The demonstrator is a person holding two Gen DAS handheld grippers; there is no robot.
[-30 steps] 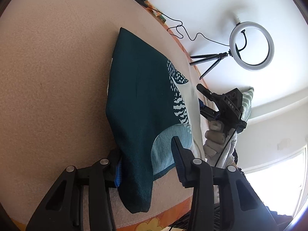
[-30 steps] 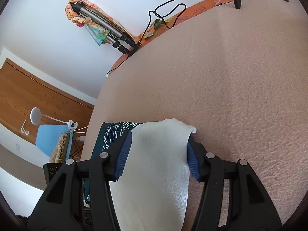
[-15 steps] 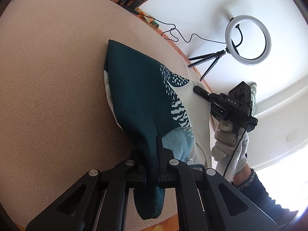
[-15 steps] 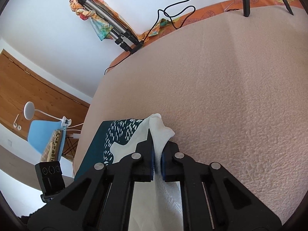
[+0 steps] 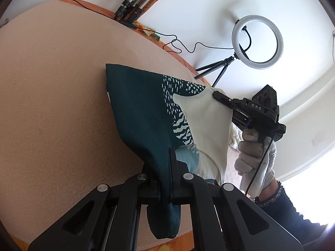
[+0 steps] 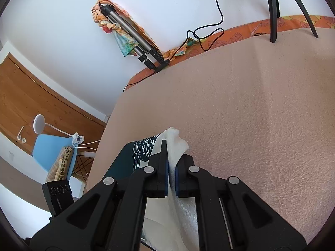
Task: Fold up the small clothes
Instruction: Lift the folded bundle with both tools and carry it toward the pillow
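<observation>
Left wrist view: left gripper (image 5: 165,179) clamped on the dark teal edge of the small garment (image 5: 142,113), cloth pinched tight between both fingers with a rounded fold hanging below them. Garment lifted at the near end, far corner still lying on the beige textured surface (image 5: 52,104). Printed with white dashes and zebra-like stripes, cream panel toward the right. Only here: right gripper (image 5: 215,94) seen from outside, tip biting the cream corner, carried by a gloved hand (image 5: 253,152) with a dark sleeve behind it. Also only here: ring light (image 5: 257,41) on its small tripod at the far edge, black cable trailing along the orange floral border.

Right wrist view: right gripper (image 6: 170,167) closed on a bunched cream corner of the garment (image 6: 173,144), blue pads pressing the cloth from both sides, a puff of it poking out ahead of the tips. Teal part with white dashes at the left, cream part running down under the fingers. Only here: folded tripod (image 6: 134,39) wrapped in a colourful scarf against the wall, wooden door, blue chair (image 6: 48,150) with a white lamp, and the camera block of the other gripper low at the left.
</observation>
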